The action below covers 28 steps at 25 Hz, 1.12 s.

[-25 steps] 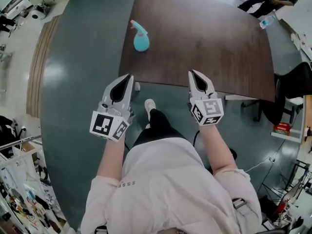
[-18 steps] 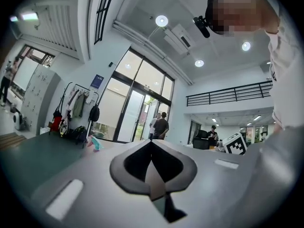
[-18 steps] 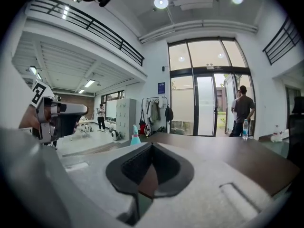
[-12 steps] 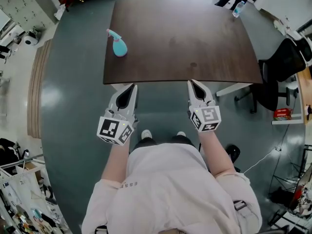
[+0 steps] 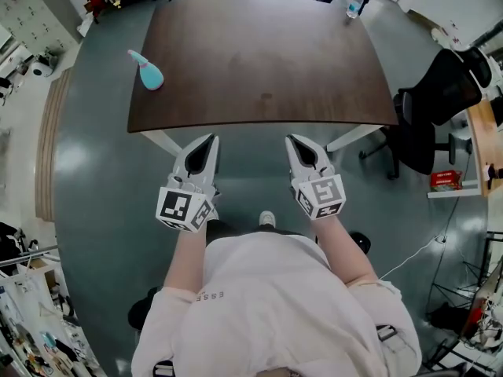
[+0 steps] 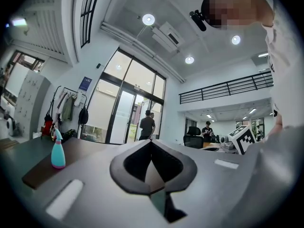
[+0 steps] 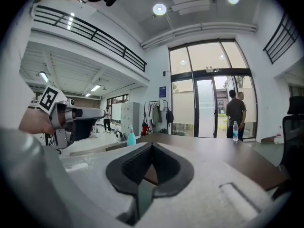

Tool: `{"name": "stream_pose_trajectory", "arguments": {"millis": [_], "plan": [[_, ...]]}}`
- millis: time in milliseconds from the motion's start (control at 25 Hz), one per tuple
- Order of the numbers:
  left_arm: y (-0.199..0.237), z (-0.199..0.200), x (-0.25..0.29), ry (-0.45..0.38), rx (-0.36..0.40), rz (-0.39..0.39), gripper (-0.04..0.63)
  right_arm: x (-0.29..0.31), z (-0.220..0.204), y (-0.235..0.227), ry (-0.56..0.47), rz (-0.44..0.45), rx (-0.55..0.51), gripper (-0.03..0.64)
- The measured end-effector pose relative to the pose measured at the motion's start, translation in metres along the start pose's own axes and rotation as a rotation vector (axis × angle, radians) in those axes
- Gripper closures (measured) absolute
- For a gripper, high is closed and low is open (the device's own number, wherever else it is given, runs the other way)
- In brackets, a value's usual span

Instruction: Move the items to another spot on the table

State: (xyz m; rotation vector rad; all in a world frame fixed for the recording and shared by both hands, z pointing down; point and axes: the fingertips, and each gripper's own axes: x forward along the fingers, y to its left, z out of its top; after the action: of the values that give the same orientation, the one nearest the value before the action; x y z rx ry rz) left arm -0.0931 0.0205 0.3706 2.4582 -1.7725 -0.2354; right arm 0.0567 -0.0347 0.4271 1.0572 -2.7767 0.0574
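A teal spray bottle with a pink nozzle stands near the far left corner of the dark brown table; it also shows in the left gripper view and the right gripper view. A clear water bottle stands at the far right corner, small in the right gripper view. My left gripper and right gripper are held side by side over the floor, just short of the table's near edge. Both are shut and hold nothing, their tips pointing at the table.
A black office chair stands right of the table. A white table leg shows under the near left corner. People stand by the glass doors beyond the table. A coat rack and lockers stand at far left.
The table has slid away and to the left in the head view. Both grippers, earlier at its near edge, now hang over the floor short of it. Both stay shut.
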Motion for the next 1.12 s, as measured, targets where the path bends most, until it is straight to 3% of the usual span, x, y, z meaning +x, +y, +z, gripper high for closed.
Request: {"name": "stream_pose_trajectory", "arguments": {"millis": [560, 1120], "plan": [[-0.078, -0.037, 0.032, 0.046, 0.035, 0.024, 0.588, -0.055, -0.03, -0.056, -0.015, 0.072, 0.003, 0.626], [-0.096, -0.052, 0.034, 0.065, 0.042, 0.024, 0.588, -0.07, -0.04, -0.069, -0.018, 0.081, 0.007, 0.626]]}}
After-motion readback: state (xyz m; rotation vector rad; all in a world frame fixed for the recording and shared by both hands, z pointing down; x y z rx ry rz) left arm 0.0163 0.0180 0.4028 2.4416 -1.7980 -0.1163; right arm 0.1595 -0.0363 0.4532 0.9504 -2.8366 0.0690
